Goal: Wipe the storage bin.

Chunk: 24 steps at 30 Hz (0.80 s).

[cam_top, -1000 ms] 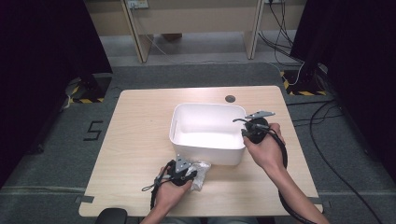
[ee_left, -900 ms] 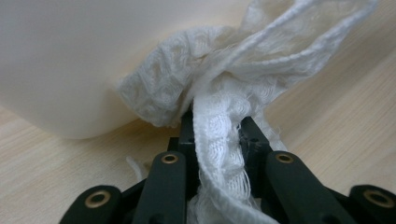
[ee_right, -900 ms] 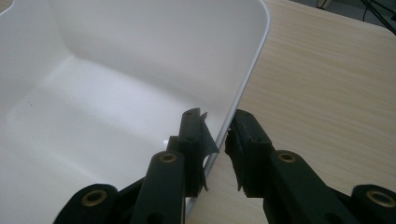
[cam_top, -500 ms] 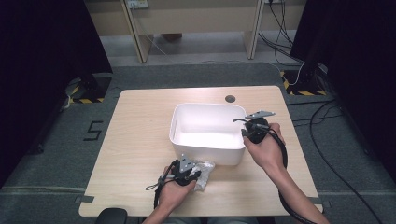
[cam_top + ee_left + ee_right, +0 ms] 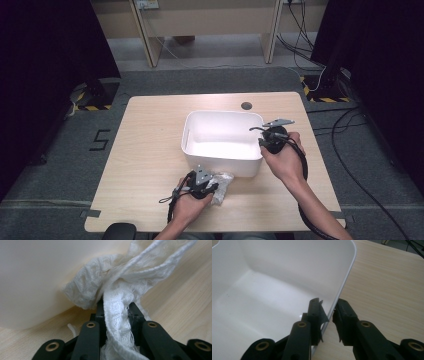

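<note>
Since the earlier high view the left gripper [image 5: 212, 186] is sitting a bit further right w/ the white lace cloth [image 5: 220, 184] bunched beside it, closer to the white bin's [image 5: 222, 161] front wall; right gripper [image 5: 261, 141] isn't shifting at all. Left claw is clamping nearly fully shut on the lace cloth [image 5: 117, 305] — a strip is running down between the jaws, the rest is fanning out against the bin wall [image 5: 32, 277] and onto the wooden table [image 5: 145, 150]. Right claw is pinching the bin's rim [image 5: 342, 287] at its right side, one jaw inside, one outside, half-open width b/c the wall is thin. Judging by this, the step is lifting the cloth over the front wall & into the bin. To do it well: keep the left grip tight, since lace is floppy & loose ends are trailing; raise high enough that the hanging part is clearing the rim before going fwd; keep the right hand steadying the bin so it isn't sliding. Bin interior [image 5: 262, 297] is looking empty, nothing inside so far.
</note>
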### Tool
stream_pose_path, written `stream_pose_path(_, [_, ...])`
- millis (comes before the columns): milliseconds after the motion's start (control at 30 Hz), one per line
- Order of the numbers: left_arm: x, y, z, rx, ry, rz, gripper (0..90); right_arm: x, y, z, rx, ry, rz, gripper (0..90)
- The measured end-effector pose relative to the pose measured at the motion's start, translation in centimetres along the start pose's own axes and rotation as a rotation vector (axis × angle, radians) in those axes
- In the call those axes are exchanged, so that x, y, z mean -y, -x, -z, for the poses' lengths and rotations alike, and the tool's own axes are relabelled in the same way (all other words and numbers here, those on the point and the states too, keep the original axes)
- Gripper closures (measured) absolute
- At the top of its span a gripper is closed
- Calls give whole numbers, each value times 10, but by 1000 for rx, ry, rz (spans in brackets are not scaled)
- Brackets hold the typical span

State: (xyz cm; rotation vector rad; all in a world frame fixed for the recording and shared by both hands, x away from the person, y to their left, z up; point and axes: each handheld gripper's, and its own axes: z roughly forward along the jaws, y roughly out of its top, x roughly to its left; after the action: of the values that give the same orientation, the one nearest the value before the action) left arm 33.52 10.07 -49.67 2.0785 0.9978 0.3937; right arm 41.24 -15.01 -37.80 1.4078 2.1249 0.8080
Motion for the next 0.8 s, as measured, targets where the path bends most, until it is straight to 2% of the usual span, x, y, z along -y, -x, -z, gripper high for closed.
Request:
stream_pose_path(267, [-1,1,-1,3,-1,0,755,0,0,0,-1,1,1,751])
stream_pose_path(800, [-6,5,8,3,48,7,756,0,0,0,2,1,1,750])
